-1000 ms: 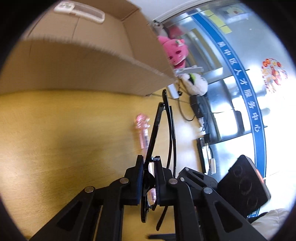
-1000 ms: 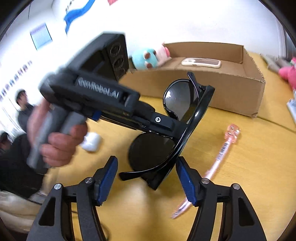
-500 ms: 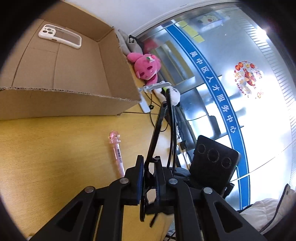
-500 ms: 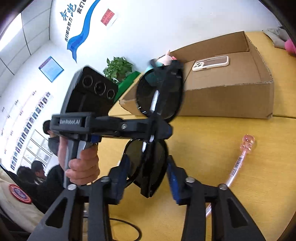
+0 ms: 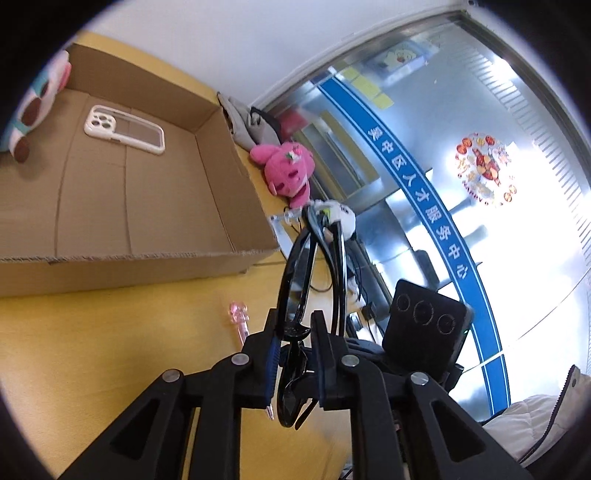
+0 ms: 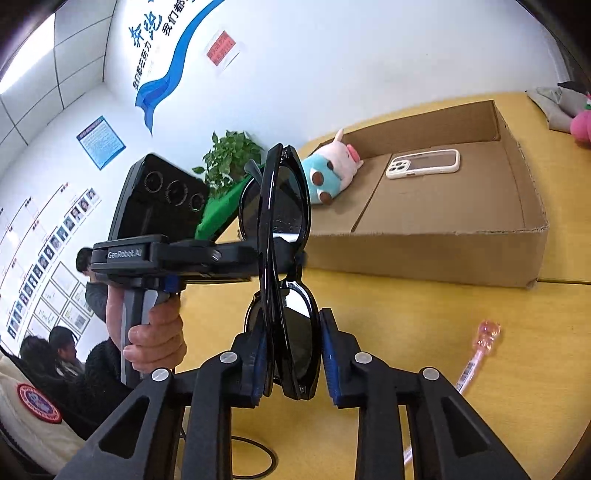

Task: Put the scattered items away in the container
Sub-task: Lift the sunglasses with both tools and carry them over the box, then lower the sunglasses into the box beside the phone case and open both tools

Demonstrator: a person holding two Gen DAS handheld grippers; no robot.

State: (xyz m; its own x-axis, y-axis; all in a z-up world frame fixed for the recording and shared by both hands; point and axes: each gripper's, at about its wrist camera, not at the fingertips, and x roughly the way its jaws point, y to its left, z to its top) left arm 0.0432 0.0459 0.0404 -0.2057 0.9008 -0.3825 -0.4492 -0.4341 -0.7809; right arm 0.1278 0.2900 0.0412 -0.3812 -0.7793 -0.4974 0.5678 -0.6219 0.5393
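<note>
Black plastic sunglasses (image 6: 280, 258), folded, held above yellow bench (image 6: 443, 332); left gripper (image 5: 293, 354) and right gripper (image 6: 290, 356) both clamped on them. Risk: opposing pulls could twist the frame; uncoordinated release drops them short of brown cardboard box (image 6: 443, 254).

left wrist: faces right | right wrist: faces left | shared: box (image 5: 155, 254), probably near

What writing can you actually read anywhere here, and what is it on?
"GenRobot.AI": side of the black handheld left gripper.
"吴中区人才服务中心": blue band on the glass wall.
Blue brush lettering on the white wall: cut off, unreadable.
Red notice, blue poster, pink pen's barcode: too small.
</note>
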